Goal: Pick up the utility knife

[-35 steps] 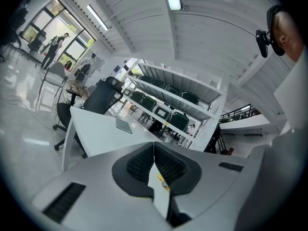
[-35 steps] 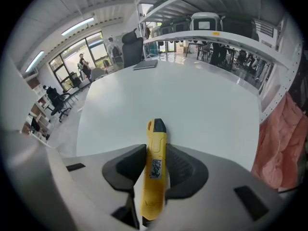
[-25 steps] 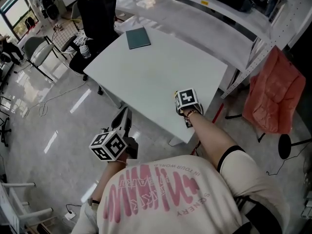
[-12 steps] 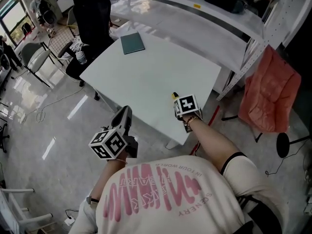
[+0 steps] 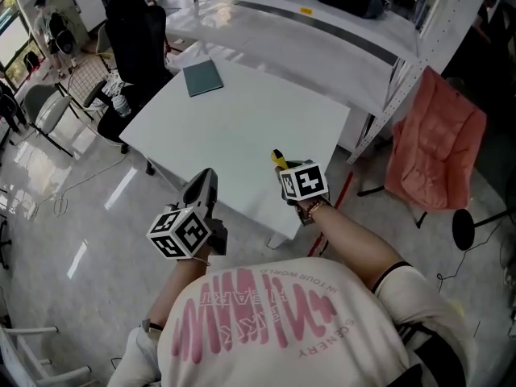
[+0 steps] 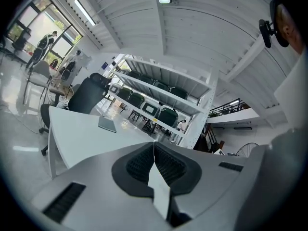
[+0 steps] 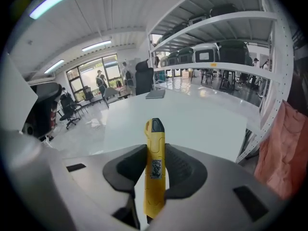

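Observation:
My right gripper point(image 7: 155, 165) is shut on the yellow utility knife point(image 7: 155, 167), whose black-tipped end sticks out past the jaws. In the head view the utility knife point(image 5: 278, 158) pokes out ahead of the right gripper point(image 5: 287, 170), lifted above the near right corner of the white table point(image 5: 242, 127). My left gripper point(image 5: 203, 189) hangs off the table's near edge at the left, pointing roughly level. In the left gripper view its pads point(image 6: 154, 163) meet with nothing between them.
A dark green notebook point(image 5: 202, 77) lies at the table's far left corner. A black office chair point(image 5: 137, 31) stands beyond it. White shelving point(image 5: 339, 22) runs behind the table, and an orange-draped chair point(image 5: 431, 147) stands to the right. People stand far off by the windows point(image 7: 98, 78).
The right gripper has risen off the table with the utility knife in its jaws. The left gripper has drifted a little toward the table's edge.

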Demonstrator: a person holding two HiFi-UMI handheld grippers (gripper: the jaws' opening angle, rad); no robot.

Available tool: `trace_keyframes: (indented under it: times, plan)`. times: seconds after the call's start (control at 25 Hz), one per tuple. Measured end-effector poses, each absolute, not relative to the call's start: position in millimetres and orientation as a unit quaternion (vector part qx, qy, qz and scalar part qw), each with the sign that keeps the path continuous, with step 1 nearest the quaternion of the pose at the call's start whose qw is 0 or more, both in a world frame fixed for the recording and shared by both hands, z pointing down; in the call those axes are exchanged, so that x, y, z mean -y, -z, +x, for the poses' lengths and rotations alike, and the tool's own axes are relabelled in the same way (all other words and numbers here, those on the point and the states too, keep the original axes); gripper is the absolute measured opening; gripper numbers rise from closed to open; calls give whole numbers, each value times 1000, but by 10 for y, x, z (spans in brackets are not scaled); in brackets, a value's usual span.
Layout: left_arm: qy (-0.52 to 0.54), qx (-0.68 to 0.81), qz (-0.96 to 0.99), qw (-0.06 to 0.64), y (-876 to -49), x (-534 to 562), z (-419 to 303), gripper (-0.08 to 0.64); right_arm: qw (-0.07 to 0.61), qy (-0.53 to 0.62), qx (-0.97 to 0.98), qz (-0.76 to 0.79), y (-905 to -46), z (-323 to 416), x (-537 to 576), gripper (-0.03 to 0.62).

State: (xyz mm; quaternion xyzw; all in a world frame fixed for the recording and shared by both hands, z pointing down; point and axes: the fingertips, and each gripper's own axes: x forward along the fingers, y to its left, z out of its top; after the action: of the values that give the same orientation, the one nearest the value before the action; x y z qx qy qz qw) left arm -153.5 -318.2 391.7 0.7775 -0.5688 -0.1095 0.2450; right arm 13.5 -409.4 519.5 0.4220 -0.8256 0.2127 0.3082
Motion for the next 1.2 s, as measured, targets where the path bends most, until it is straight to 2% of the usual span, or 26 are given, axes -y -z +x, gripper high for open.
trace_keyframes:
  times: [0.48, 1.2]
  plan:
    - [110, 563, 789, 221, -3746, 3140, -1391, 25, 184, -225, 859, 422, -4526, 105, 3818, 128]
    - [119, 564, 793, 198, -3620, 2974, -1409, 25, 44, -170, 861, 477, -3663, 410, 3547, 129]
